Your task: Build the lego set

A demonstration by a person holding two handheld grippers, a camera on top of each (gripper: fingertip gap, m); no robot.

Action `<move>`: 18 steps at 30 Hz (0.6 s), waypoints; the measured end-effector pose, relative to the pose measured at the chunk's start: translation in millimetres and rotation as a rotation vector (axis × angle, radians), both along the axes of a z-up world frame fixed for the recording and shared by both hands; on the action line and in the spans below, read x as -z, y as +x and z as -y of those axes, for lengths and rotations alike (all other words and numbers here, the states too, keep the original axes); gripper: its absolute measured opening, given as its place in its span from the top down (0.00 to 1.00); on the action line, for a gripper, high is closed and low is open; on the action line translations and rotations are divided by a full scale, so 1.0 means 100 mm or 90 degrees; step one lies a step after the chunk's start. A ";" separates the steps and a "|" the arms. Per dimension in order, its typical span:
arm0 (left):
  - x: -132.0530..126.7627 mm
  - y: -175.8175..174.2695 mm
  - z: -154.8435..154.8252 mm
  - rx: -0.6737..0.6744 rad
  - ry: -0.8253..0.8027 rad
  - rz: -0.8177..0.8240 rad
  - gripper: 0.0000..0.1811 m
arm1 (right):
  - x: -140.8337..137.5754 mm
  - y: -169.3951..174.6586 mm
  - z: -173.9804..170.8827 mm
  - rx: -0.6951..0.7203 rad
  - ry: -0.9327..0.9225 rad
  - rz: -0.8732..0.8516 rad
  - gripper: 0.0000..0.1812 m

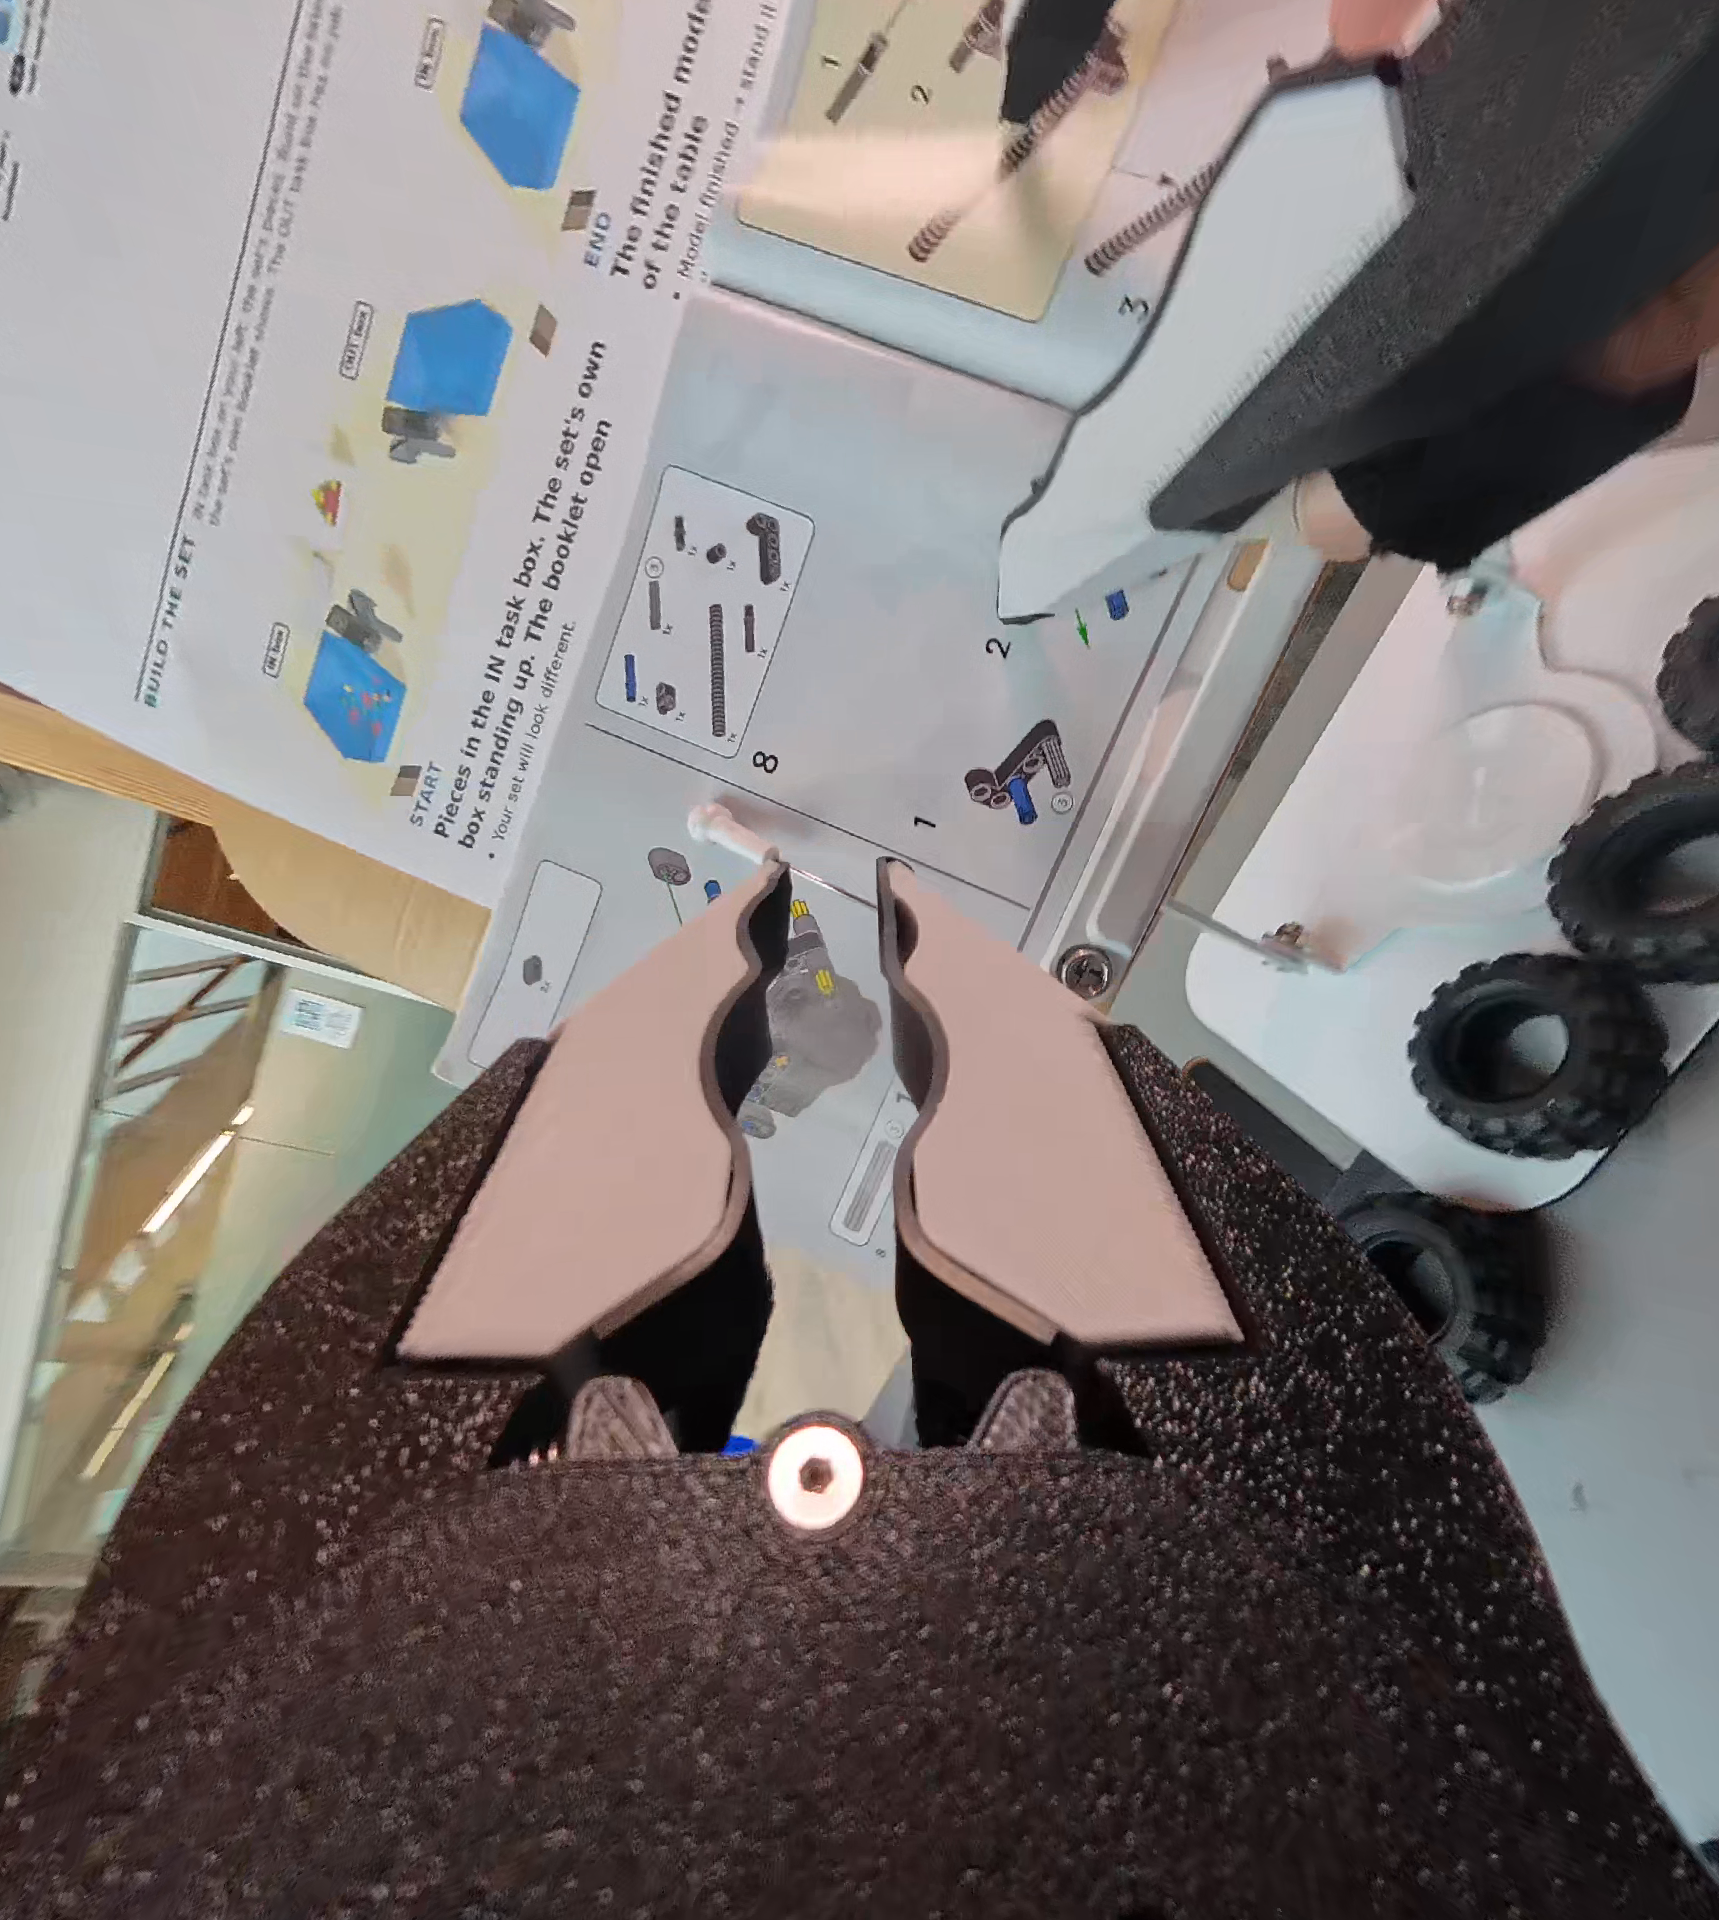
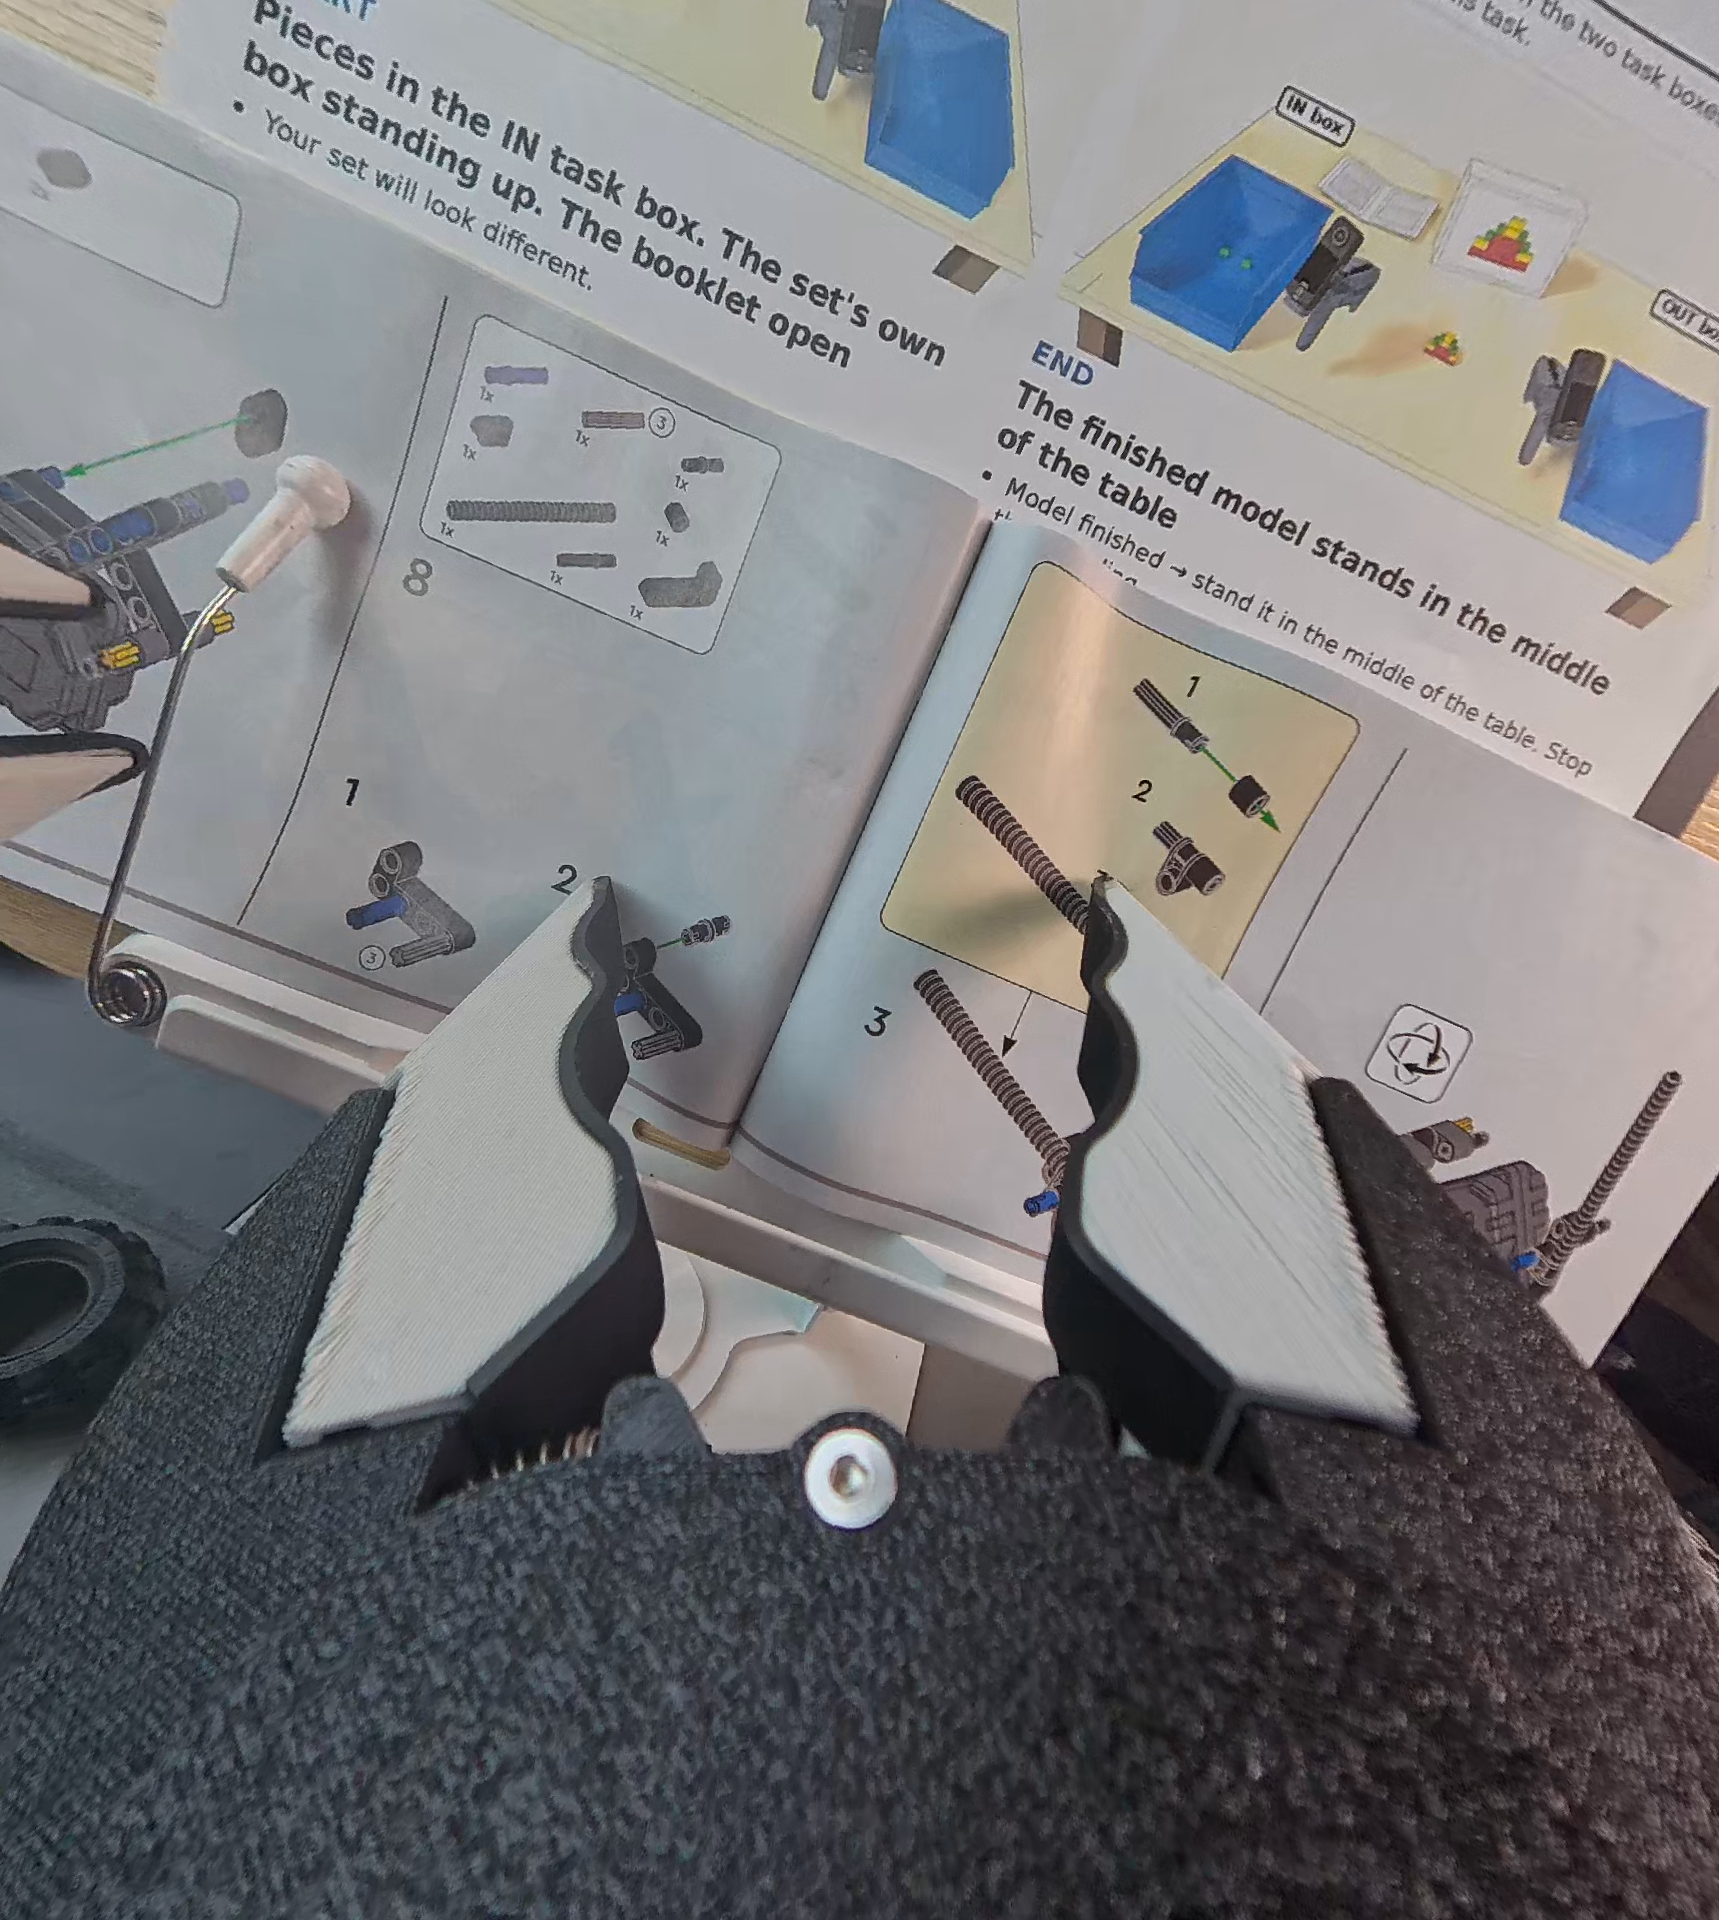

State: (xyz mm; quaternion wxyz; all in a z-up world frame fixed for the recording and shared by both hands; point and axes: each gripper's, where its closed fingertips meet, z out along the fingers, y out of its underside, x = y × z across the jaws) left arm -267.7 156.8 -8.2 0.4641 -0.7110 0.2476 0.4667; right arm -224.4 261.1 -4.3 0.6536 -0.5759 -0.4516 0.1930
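Observation:
The open Lego instruction booklet [image 2: 616,748] leans on a white stand [image 2: 252,1029]; it also shows in the left wrist view [image 1: 886,499]. A wire page holder with a white tip [image 2: 299,509] presses on its left page. My right gripper [image 2: 855,894], with white fingers, is open and empty in front of the booklet's middle fold. My left gripper [image 1: 831,873], with tan fingers, is open a little and empty, its tips close to the left page by the holder's tip [image 1: 720,826]. Its fingers [image 2: 24,582] show at the left edge of the right wrist view. No loose bricks are in view.
A printed task sheet [image 2: 1250,260] stands behind the booklet. Several black tyres [image 1: 1535,1049] lie on the stand's white base and the table to the right of the left gripper; one tyre [image 2: 13,1320] is low left in the right wrist view. The right gripper [image 1: 1198,416] fills the left view's upper right.

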 end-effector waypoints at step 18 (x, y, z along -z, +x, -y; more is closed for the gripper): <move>0.06 0.99 -1.03 0.118 0.049 0.283 1.00 | 0.63 1.23 -0.26 0.009 -0.360 -0.334 0.71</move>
